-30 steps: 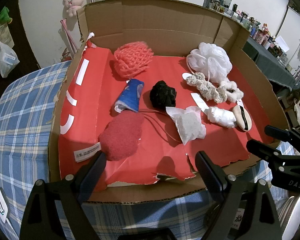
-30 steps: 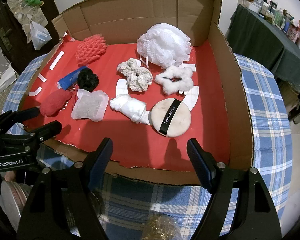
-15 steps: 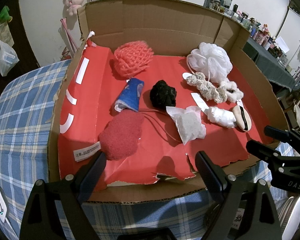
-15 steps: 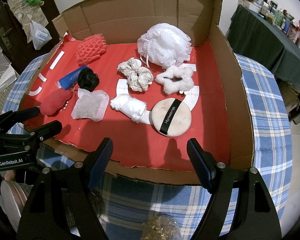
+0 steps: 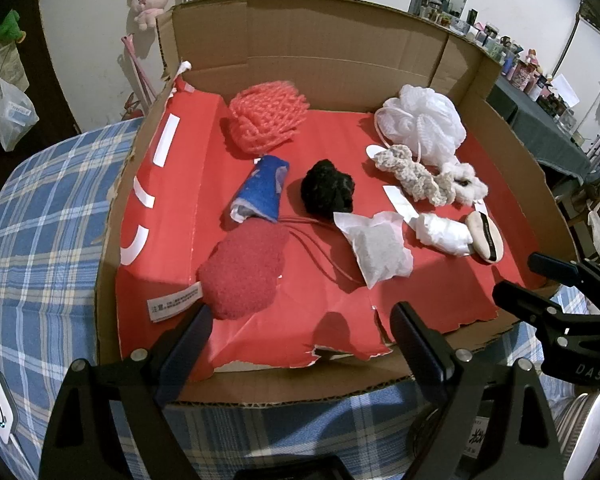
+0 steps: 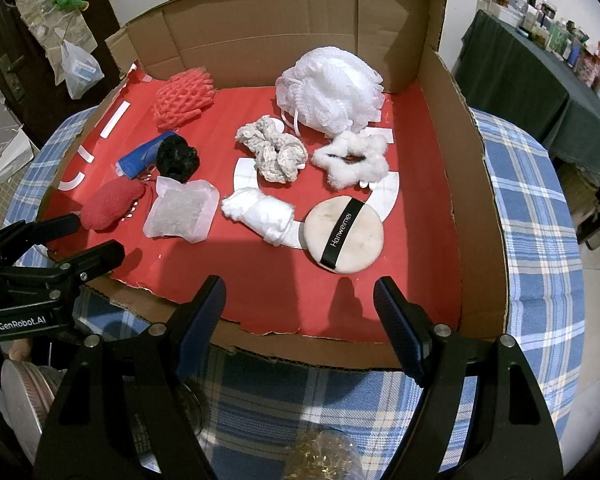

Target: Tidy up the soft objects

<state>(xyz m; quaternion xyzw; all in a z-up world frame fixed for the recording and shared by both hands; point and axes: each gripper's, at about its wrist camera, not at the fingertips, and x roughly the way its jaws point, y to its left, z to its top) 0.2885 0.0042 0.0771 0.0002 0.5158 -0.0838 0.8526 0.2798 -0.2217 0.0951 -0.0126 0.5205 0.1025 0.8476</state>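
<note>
Right wrist view: powder puff (image 6: 343, 235) lies just beyond the right hand-held gripper (image 6: 298, 300), its jaws apart and empty

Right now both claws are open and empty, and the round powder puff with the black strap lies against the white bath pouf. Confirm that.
Not quite. The powder puff lies apart from the bath pouf, near the box's front; the fluffy white scrunchie sits between them, as the right wrist view shows. Both claws, left and right, are open and empty.

What we count in the box (image 6: 480, 168)

We see ten soft things: two red, one pink, one blue, one black, five white or cream.
</note>
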